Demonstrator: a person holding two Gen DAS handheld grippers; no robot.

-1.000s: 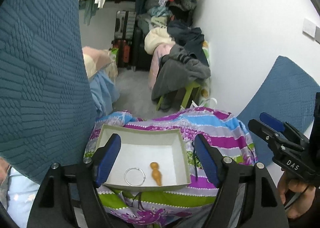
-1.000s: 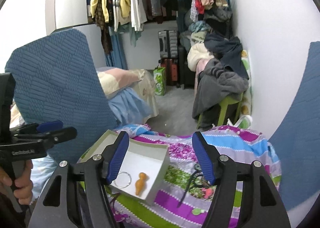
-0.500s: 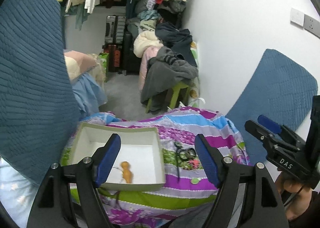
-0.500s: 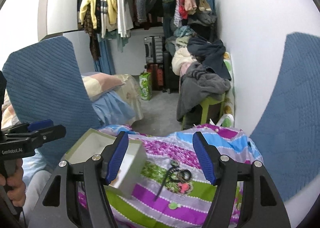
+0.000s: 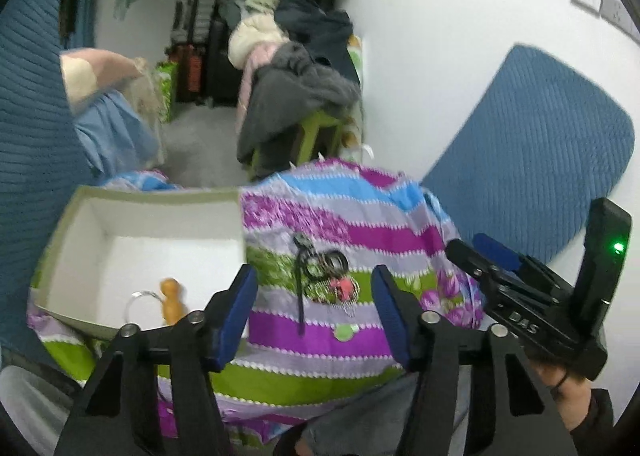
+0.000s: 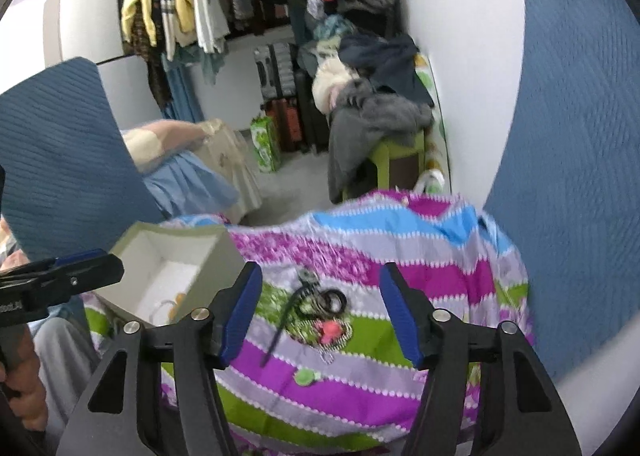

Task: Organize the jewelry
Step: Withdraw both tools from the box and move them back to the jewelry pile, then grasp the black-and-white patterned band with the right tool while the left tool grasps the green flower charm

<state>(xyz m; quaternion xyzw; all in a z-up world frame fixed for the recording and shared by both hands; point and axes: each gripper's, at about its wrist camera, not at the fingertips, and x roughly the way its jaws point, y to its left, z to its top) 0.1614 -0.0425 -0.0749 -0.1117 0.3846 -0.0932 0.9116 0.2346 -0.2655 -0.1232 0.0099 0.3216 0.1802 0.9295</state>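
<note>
Both grippers hang over the small heap of jewelry point(image 5: 325, 276) lying on the striped cloth point(image 5: 360, 232), just right of the open box point(image 5: 160, 200). The left gripper point(image 5: 314, 308) and the right gripper point(image 6: 320, 310) each stand about half open with nothing between the pads; both have just been closing down from a wider set.

Risks, as I judge them: the heap looks tangled, with dark rings, a dark cord, a thin chain and a pink piece overlapping. A pinch on one strand could drag the whole cluster. The cloth is soft and wrinkled, so pads pressing down may catch fabric with the piece, or push small items into a fold. Two grippers converging on one spot could also knock together.

The box already holds a ring point(image 5: 140, 298) and an amber bead piece point(image 5: 173, 298) near its close wall. It sits at the cloth's left edge and may tip if nudged.

Surroundings: blue quilted cushions at both sides, a white wall right, clothes hung and piled at the far end.
</note>
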